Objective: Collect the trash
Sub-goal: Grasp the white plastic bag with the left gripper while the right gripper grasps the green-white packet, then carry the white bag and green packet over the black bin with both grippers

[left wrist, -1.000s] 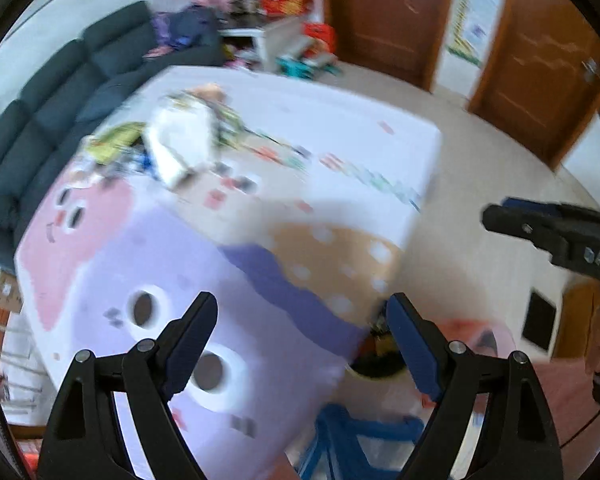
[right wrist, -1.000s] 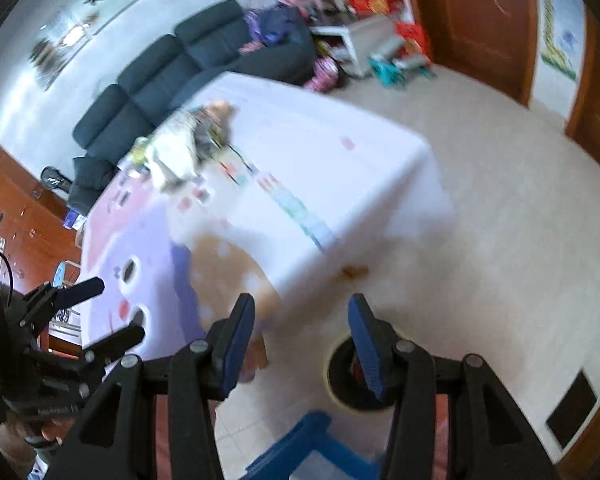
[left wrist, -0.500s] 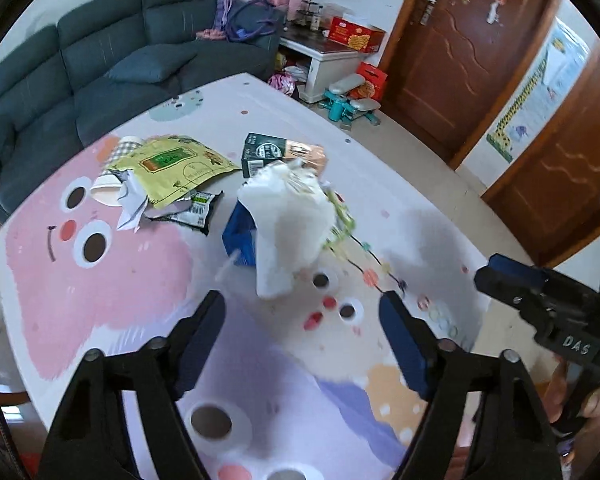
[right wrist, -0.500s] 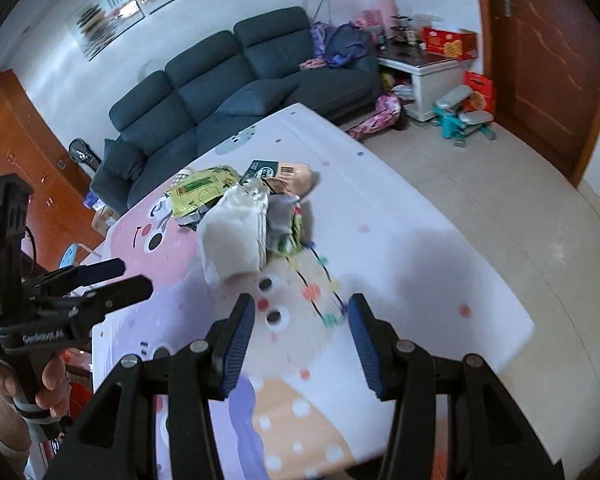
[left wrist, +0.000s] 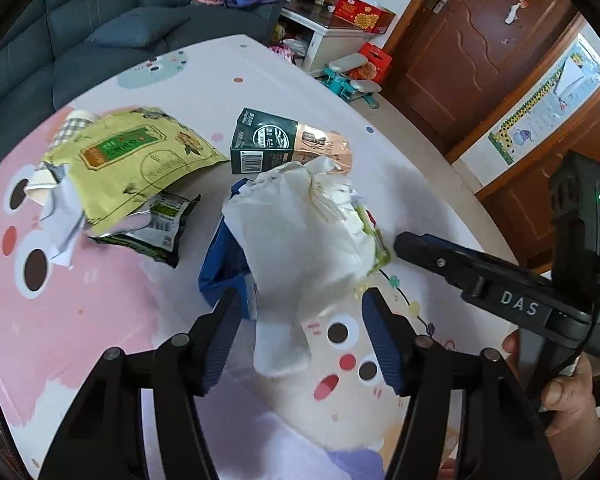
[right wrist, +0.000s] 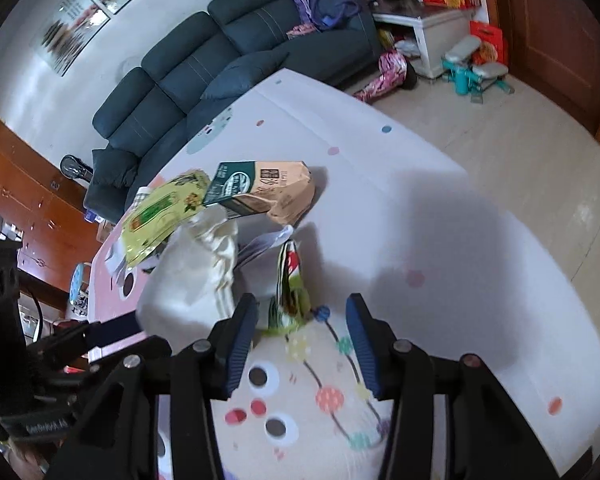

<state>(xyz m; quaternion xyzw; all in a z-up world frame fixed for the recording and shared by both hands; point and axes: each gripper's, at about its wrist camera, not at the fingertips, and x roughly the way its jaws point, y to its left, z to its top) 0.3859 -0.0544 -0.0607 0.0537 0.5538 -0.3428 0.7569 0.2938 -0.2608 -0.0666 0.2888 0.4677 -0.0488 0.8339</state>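
Crumpled tissue, between left fingers, untouched

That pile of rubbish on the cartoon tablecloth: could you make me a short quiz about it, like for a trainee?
1. True or false: the left gripper has its fingers clamped on the white crumpled paper.
2. Multiple choice: which item lies farthest from the grippers? A) green and tan carton B) blue bag C) white crumpled paper
3. Fill in: the yellow-green packet partly covers a ____ wrapper.

Key
1. False: the paper sits between the fingers, which have just been closing, but the pads are not pressing on it. The right gripper is open too.
2. A
3. dark (black and green)
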